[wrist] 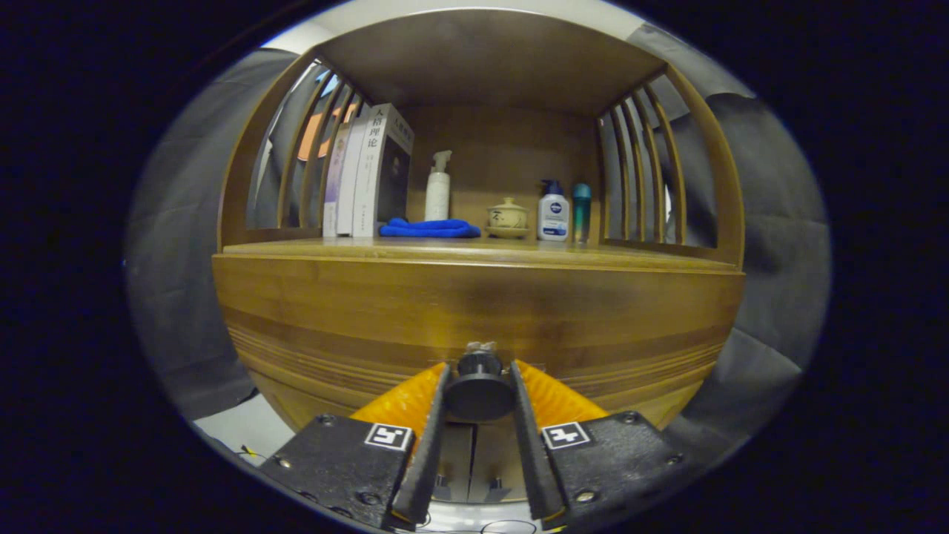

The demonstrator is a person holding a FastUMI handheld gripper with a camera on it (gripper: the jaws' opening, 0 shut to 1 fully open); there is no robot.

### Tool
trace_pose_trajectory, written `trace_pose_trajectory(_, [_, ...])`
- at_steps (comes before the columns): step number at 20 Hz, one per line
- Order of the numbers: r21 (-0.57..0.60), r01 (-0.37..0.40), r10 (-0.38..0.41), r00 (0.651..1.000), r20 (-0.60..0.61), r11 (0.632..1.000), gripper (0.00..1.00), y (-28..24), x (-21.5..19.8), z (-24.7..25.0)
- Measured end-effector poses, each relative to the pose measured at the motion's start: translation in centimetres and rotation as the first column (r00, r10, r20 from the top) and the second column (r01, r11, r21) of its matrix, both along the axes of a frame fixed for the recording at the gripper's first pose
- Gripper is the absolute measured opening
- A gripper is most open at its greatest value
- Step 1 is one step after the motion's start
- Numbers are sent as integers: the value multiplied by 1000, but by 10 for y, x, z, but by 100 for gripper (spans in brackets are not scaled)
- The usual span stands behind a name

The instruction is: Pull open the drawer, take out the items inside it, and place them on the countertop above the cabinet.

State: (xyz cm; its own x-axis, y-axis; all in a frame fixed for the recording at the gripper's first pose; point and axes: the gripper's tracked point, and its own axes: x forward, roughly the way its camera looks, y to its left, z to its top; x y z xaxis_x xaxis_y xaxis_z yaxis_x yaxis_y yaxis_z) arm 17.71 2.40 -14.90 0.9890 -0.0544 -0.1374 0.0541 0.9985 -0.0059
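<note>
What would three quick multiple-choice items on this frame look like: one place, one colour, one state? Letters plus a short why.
1. Where does the folded cloth lie?
A. On the countertop, in front of the books and the spray bottle
B. Inside an open drawer
C. On the floor beside the cabinet

2. What colour is that cloth?
A. Red
B. Blue
C. White

3. What are the gripper's fingers doing?
A. Spread wide, away from the cabinet
B. Holding the lidded cup
C. Closed on the drawer knob

Answers:
1 A: the cloth rests on the countertop, just in front of the books and the spray bottle.
2 B: it is plainly blue.
3 C: the gripper has one finger on each side of the drawer knob, both pressing on it; the drawer front looks not yet pulled out.
</note>
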Motion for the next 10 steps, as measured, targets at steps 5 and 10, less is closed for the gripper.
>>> trace_pose_trajectory(5, [30, -22, 23, 999, -30, 999, 40, 0, 1, -2])
trace_pose_trajectory(10, [20, -16, 17, 999, -37, 1000, 34, 0, -10, -3])
